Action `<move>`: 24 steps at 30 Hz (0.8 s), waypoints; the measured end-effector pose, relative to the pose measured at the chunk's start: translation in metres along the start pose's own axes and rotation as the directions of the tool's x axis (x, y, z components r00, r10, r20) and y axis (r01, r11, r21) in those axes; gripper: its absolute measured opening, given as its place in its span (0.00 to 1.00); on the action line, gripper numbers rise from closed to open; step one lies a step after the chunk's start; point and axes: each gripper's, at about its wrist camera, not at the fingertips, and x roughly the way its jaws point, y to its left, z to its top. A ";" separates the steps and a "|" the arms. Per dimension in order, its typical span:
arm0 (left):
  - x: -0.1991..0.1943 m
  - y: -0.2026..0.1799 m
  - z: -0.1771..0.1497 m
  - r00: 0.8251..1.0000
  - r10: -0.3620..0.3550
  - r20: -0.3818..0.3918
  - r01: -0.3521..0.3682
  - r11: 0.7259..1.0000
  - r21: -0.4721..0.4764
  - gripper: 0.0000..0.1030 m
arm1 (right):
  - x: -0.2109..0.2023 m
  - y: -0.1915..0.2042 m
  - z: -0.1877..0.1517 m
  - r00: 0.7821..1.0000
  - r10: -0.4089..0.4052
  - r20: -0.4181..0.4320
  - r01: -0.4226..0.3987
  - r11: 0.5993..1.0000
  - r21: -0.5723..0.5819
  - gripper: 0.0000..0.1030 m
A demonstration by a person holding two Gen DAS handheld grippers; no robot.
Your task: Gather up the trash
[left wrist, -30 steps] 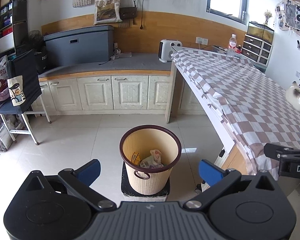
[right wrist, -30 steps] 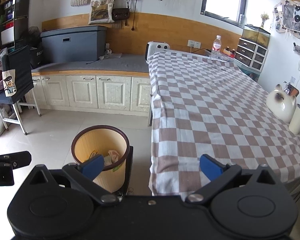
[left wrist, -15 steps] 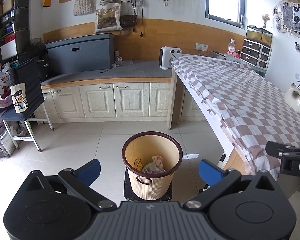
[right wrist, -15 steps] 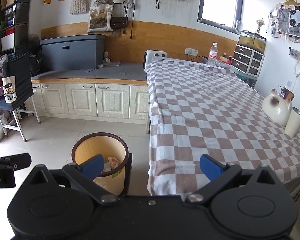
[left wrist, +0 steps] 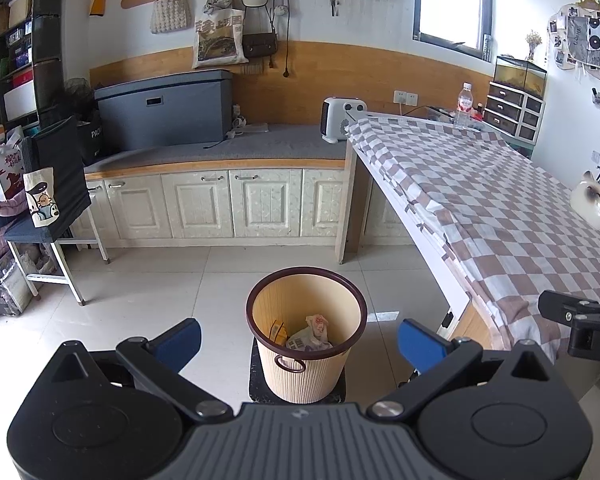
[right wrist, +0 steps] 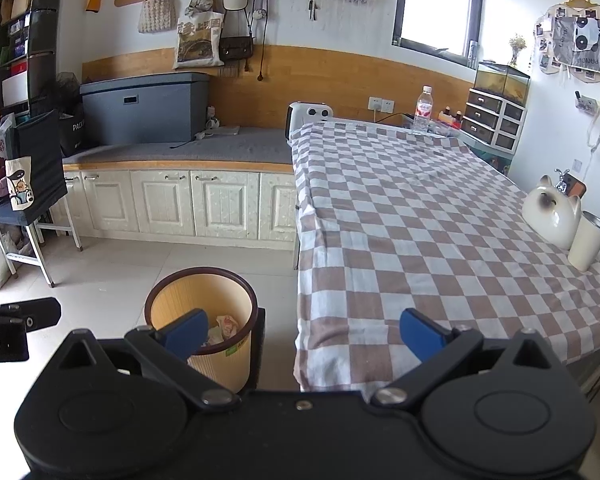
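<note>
Left gripper [left wrist: 298,338]: jaws spread wide, nothing held. Waste bin [left wrist: 306,334] sits dead ahead between the fingertips, wrappers [left wrist: 310,330] in its bottom. Over the last second the bin has slid lower and farther off in this view; the gripper has risen and backed away.

Right gripper [right wrist: 300,334]: also released, empty. Bin off its left fingertip; checked tablecloth [right wrist: 420,240] ahead and right, no litter visible on it, though far corners are hard to read.

Judgement: drop done; collection looks near finished or complete.
</note>
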 end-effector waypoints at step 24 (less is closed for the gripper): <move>-0.002 0.000 0.002 1.000 -0.001 0.007 0.001 1.000 0.006 1.00 | -0.005 0.000 0.000 1.000 0.002 0.003 -0.002 1.000 0.014 1.00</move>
